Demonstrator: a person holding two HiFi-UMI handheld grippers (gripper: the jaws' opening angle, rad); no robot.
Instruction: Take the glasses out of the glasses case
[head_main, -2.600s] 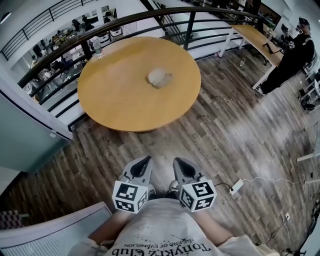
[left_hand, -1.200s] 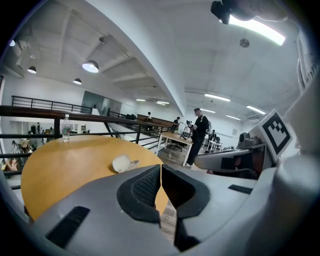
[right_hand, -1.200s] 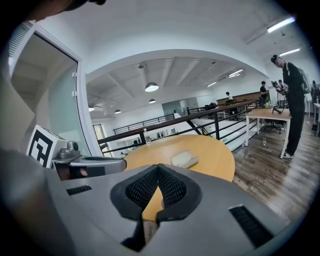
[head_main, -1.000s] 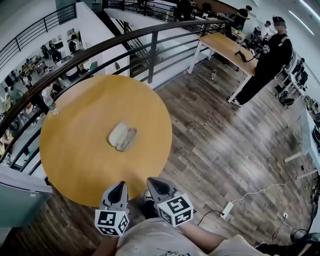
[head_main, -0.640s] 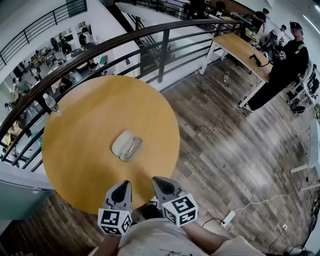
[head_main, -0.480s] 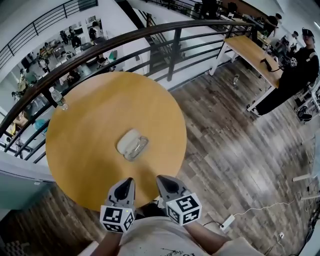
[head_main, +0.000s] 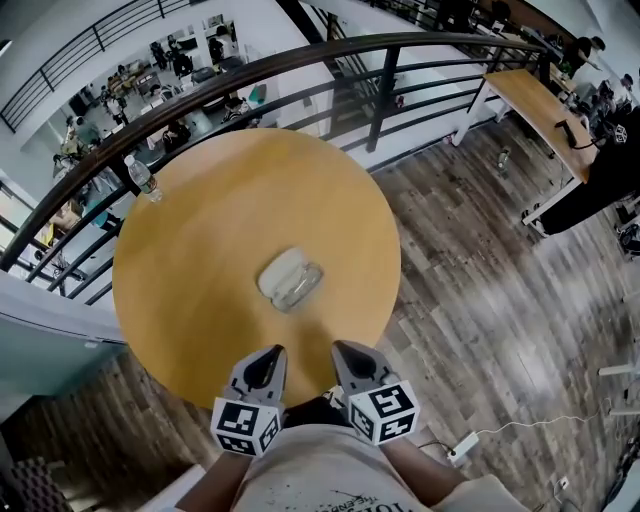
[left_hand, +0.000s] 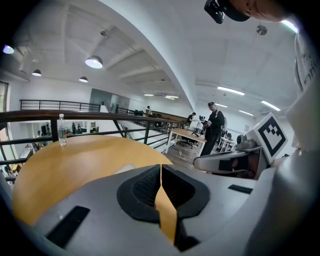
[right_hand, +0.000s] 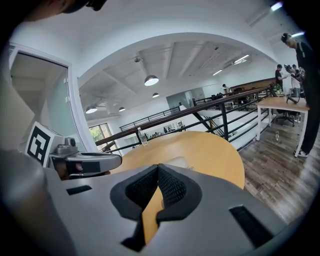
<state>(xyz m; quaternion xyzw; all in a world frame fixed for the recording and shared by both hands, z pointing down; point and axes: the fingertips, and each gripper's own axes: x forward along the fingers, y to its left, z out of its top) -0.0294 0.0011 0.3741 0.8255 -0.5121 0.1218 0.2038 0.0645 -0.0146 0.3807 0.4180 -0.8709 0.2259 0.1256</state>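
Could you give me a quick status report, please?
Left gripper and right gripper shut, empty, at near table edge. Glasses case open mid-table, glasses inside. Bottle far off, nothing blocking.

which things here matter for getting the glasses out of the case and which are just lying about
For the job:
glasses case, open on the round table
glasses lying in it
left tool and right tool, both shut and empty

Lying about:
water bottle at the table's far edge
power strip
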